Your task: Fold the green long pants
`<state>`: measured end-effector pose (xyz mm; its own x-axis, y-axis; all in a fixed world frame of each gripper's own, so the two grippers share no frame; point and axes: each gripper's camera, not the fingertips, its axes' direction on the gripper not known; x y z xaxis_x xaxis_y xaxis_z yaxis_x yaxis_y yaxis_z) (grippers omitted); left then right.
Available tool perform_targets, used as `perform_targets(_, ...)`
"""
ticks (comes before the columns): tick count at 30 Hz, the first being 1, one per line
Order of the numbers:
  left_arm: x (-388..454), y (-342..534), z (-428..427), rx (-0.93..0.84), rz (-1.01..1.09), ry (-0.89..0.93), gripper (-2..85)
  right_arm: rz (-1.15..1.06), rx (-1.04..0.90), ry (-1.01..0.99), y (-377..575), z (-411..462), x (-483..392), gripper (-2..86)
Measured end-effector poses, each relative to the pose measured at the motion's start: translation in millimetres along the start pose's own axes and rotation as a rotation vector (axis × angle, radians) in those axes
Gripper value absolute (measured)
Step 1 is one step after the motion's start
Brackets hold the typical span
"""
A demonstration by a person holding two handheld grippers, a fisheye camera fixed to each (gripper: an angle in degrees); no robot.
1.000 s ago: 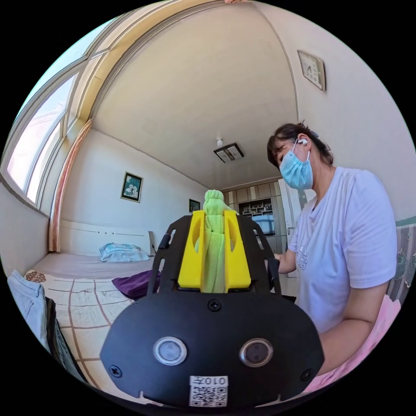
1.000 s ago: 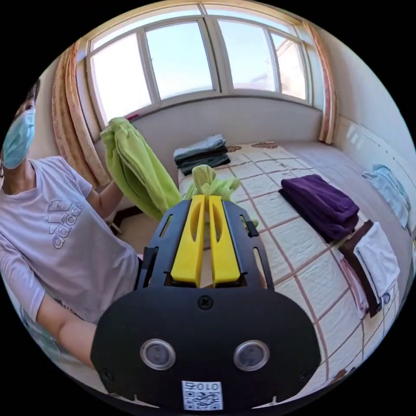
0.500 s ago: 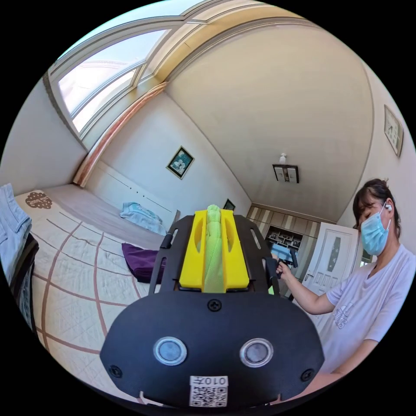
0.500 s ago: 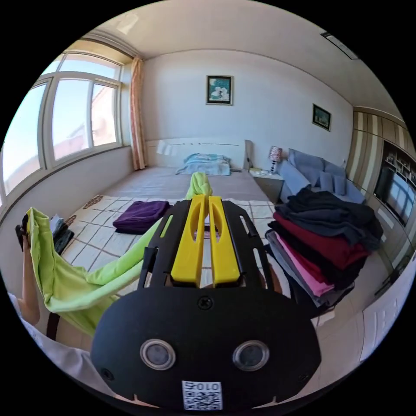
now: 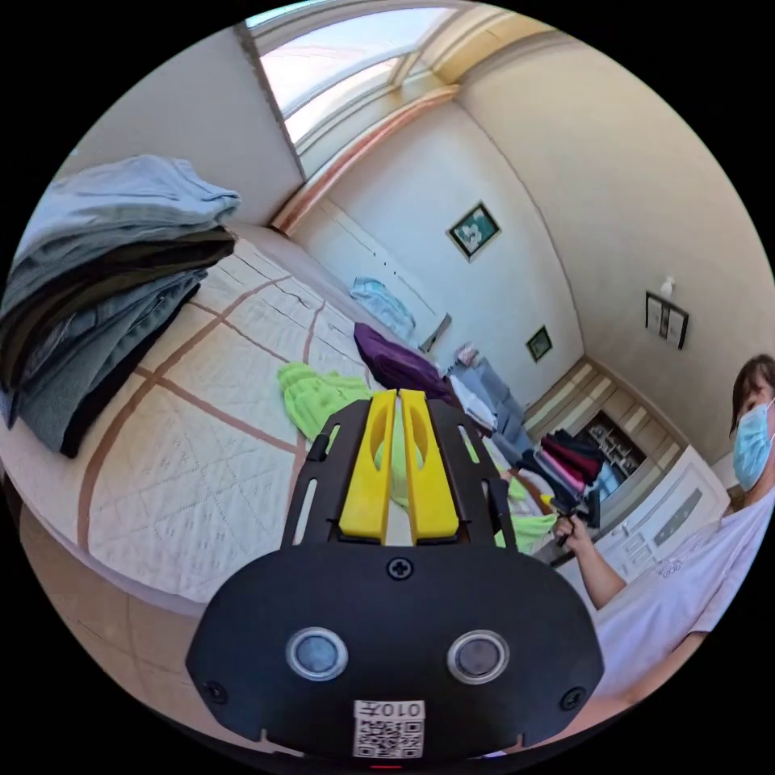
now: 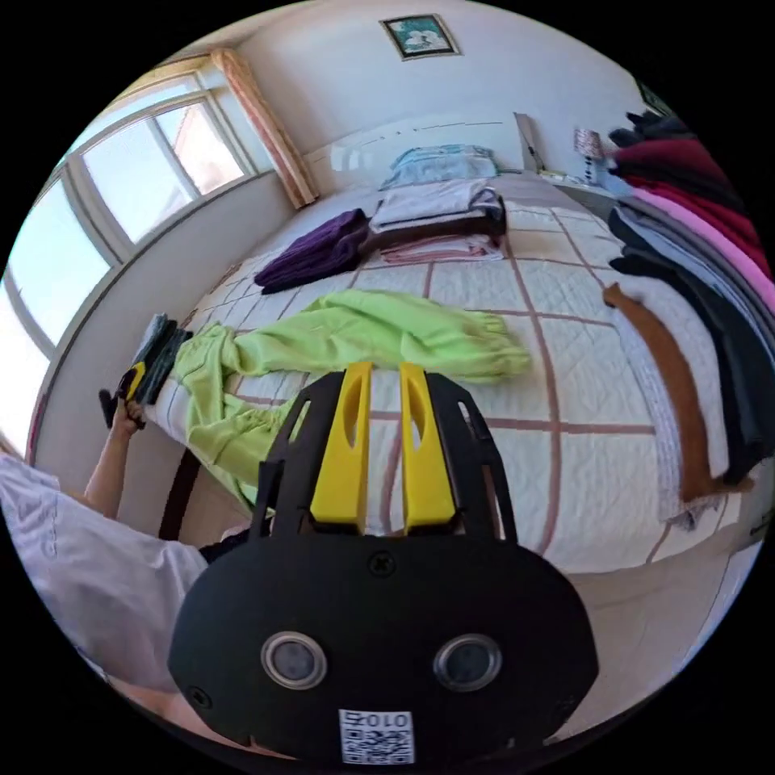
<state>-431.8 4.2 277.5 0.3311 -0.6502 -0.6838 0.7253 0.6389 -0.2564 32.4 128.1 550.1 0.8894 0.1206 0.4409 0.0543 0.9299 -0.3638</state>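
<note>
Pants of bright green [image 5: 316, 397] lie on the quilted bed [image 5: 186, 452] in the left gripper view, spread just beyond the left gripper [image 5: 397, 404], whose yellow jaws stand a narrow gap apart with nothing pinched between them. A stack of folded grey and dark clothes [image 5: 97, 274] sits on the near left of the bed, a folded purple garment [image 5: 395, 363] lies farther off, and a person in a white shirt [image 5: 686, 581] stands at the right. In the right gripper view the green pants [image 6: 355, 335] stretch flat across the quilt, one end hanging over the bed's left edge. The right gripper [image 6: 379, 379] hovers over the bed [image 6: 597, 452] just on the near side of them, jaws parted and empty. A pile of dark, red and pink clothes [image 6: 694, 210] lies at the far right.
</note>
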Motion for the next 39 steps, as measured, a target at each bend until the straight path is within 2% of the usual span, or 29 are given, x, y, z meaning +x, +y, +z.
perform_targets(2, 46, -7, 46, -0.19, 0.122, -0.07, 4.5, -0.083, 0.067, -0.068, 10, -5, -28, 13.9)
perform_targets(5, 94, -4, 106, -0.344, 0.258, -0.139, 7.0, -0.204, 0.044, -0.247, 24, -14, -55, 16.5)
perform_targets(7, 106, 0, 137, -0.399, 0.271, -0.151, 8.3, -0.252, 0.025, -0.308, 33, -20, -67, 17.0)
perform_targets(10, 107, 14, 185, -0.499, 0.221, -0.154, 9.2, -0.293, -0.033, -0.264, 46, -15, -89, 17.8)
perform_targets(13, 107, 35, 221, -0.575, 0.182, -0.27, 8.5, -0.25, -0.113, -0.188, 54, 12, -101, 16.9)
perform_targets(16, 110, 43, 240, -0.588, 0.172, -0.317, 5.1, -0.211, -0.131, -0.154, 54, 43, -109, 11.1)
perform_targets(17, 115, 38, 244, -0.578, 0.179, -0.311, 3.7, -0.197, -0.185, -0.115, 49, 55, -110, 6.4)
perform_targets(20, 119, 11, 259, -0.568, 0.178, -0.22, 1.6, -0.153, -0.299, 0.01, 15, 70, -93, 3.6)
perform_targets(22, 110, -7, 269, -0.545, 0.126, -0.154, 1.1, -0.076, -0.355, -0.064, -15, 74, -63, 3.3)
perform_targets(26, 91, -34, 263, -0.345, -0.028, -0.068, 0.5, 0.237, -0.285, -0.012, -60, 59, 21, 3.7)
perform_targets(28, 88, -42, 268, -0.317, -0.031, -0.081, 0.4, 0.303, -0.256, 0.019, -74, 52, 42, 3.8)
perform_targets(31, 83, -67, 272, -0.276, -0.026, -0.069, 0.4, 0.191, -0.236, 0.144, -119, 39, 30, 3.8)
perform_targets(34, 104, -101, 255, -0.161, 0.076, -0.075, 0.8, 0.045, -0.141, 0.348, -170, 13, -7, 3.8)
perform_targets(37, 152, -114, 210, 0.045, 0.276, -0.128, 2.0, -0.011, 0.115, 0.396, -195, -32, -36, 3.8)
perform_targets(39, 174, -100, 185, 0.108, 0.377, -0.139, 3.4, -0.028, 0.262, 0.399, -188, -58, -58, 3.9)
